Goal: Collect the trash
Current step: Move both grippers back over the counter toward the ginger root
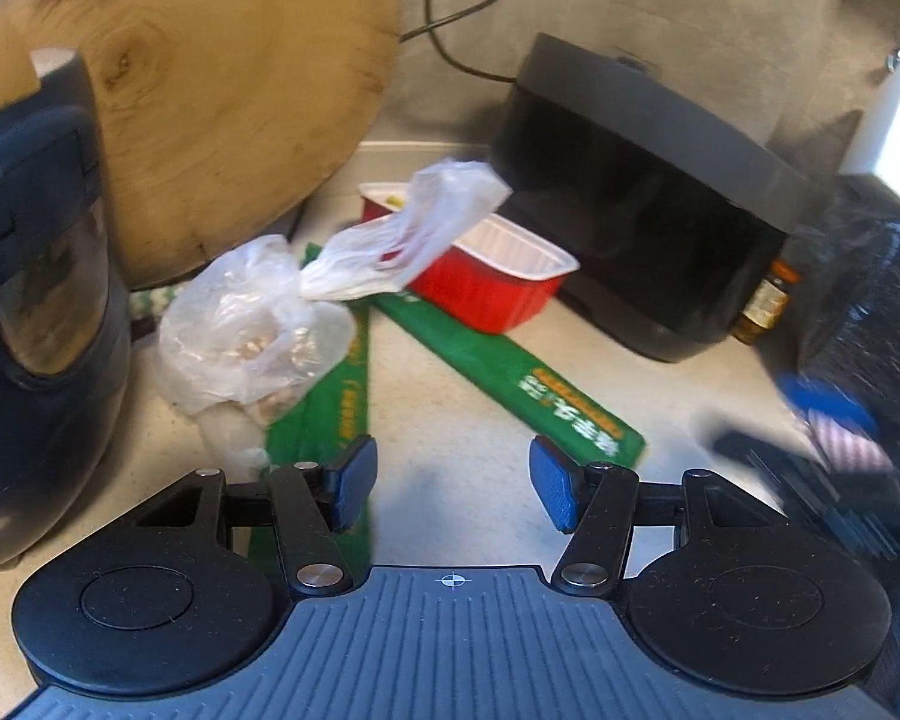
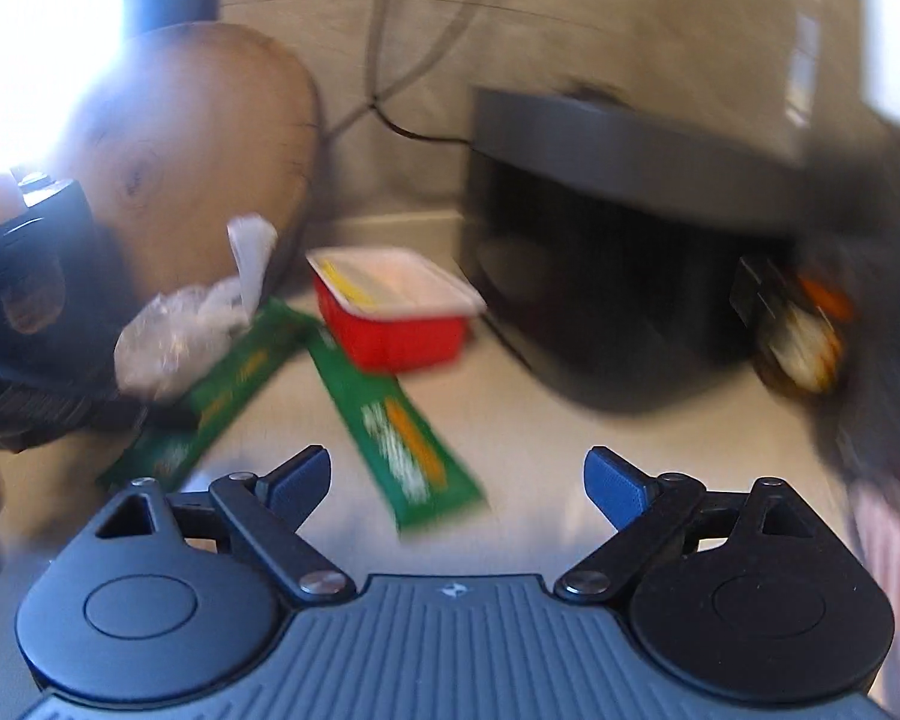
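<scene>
While both claws, left claw (image 1: 453, 489) and right claw (image 2: 457, 480), gape wide w/ nothing held, green wrappers (image 1: 513, 378) lie on bench (image 1: 678, 396) just ahead; approach low, probably nearest wrapper end first.

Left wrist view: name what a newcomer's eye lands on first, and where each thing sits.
The red tray with a white rim stands mid-counter, in front of the black appliance. Two green packets splay out from it toward the camera, and a knotted clear plastic bag lies on the left one, below the round wooden board leaning on the wall.
</scene>
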{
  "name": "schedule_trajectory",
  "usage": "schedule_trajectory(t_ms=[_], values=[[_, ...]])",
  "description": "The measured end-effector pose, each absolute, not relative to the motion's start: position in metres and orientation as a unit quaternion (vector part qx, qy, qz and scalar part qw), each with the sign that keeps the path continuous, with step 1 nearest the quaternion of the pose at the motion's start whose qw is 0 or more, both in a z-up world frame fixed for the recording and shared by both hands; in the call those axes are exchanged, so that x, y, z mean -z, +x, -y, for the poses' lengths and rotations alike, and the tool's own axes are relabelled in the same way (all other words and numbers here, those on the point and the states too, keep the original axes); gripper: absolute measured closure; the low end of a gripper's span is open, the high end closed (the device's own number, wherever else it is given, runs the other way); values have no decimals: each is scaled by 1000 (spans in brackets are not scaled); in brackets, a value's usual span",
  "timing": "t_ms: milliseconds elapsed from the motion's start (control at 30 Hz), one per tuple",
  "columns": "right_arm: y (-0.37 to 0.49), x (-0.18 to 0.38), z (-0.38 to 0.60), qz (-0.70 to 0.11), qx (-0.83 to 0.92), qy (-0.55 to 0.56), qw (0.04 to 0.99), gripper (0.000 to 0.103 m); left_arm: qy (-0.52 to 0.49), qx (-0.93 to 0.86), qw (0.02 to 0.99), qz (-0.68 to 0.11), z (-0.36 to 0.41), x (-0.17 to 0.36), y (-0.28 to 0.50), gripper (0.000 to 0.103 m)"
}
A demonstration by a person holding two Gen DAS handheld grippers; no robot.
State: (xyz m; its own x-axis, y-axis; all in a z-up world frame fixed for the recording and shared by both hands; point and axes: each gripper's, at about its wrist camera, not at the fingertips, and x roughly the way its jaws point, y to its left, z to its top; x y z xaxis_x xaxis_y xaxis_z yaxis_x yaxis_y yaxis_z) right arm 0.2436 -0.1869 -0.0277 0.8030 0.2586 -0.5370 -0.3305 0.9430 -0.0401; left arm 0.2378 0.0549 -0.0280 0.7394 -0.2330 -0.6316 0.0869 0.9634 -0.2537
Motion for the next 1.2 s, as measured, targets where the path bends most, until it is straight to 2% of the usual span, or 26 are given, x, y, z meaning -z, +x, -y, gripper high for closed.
schedule_trajectory(t_ms=[67, 267, 333, 400, 433, 667, 900, 1033, 1133, 1200], values=[[276, 26, 170, -268, -170, -93, 944, 30, -105, 92, 926, -350, -55, 24, 227, 41], [364, 32, 108, -281, -211, -147, 925, 33, -125, 76, 924, -353, -68, 20, 189, 41], [380, 40, 88, -281, -218, -183, 917, 50, -132, 66, 922, -358, -77, 21, 178, 41], [391, 45, 79, -310, -230, -201, 900, 85, -137, 54, 920, -363, -88, 23, 169, 41], [392, 45, 79, -326, -234, -198, 894, 87, -141, 48, 920, -363, -93, 24, 164, 41], [322, 23, 128, -370, -275, -127, 879, 92, -183, 47, 911, -367, -118, 39, 148, 41], [222, 15, 166, -409, -304, -38, 859, 92, -173, 130, 905, -367, -91, 39, 152, 41], [174, 24, 160, -413, -310, -36, 855, 91, -162, 153, 903, -368, -77, 37, 153, 41], [154, 23, 161, -401, -289, -43, 869, 89, -151, 168, 902, -367, -69, 34, 157, 41], [150, 17, 168, -386, -271, -33, 881, 82, -144, 172, 903, -366, -64, 32, 161, 41]])
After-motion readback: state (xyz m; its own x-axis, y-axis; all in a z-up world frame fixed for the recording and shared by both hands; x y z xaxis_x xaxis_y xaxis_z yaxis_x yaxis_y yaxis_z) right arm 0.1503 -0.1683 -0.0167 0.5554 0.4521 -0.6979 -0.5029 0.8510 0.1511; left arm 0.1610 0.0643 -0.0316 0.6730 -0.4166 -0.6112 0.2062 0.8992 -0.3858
